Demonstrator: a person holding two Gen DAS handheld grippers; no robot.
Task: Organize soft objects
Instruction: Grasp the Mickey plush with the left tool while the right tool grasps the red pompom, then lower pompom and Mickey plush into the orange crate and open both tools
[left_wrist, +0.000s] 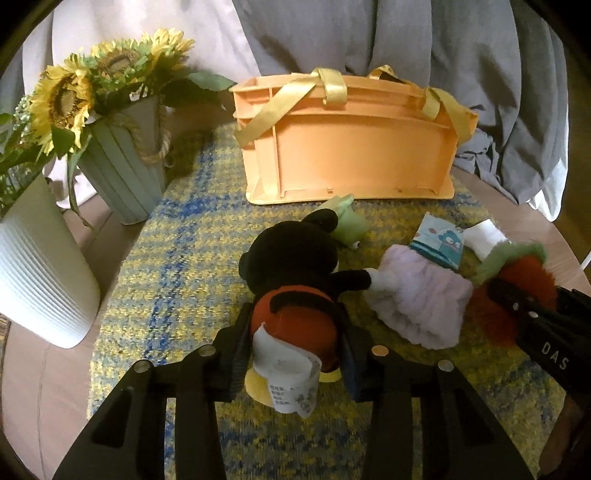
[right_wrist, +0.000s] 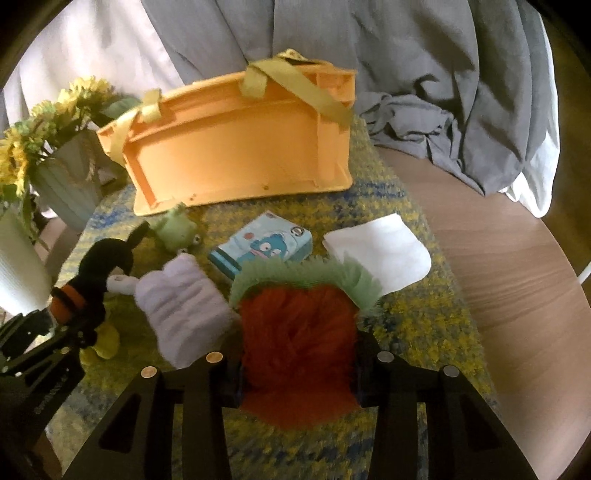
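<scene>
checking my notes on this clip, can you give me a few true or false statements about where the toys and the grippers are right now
1. The left gripper is closed around the black mouse toy. True.
2. The right gripper is empty. False: its fingers squeeze the fuzzy red and green toy.
3. The orange basket stands at the far end of the yellow and blue mat. True.
4. The small green frog toy is inside the basket. False: it lies on the mat in front of the basket.
5. The sunflowers lie flat on the mat. False: they stand in a ribbed vase beside the mat.
</scene>
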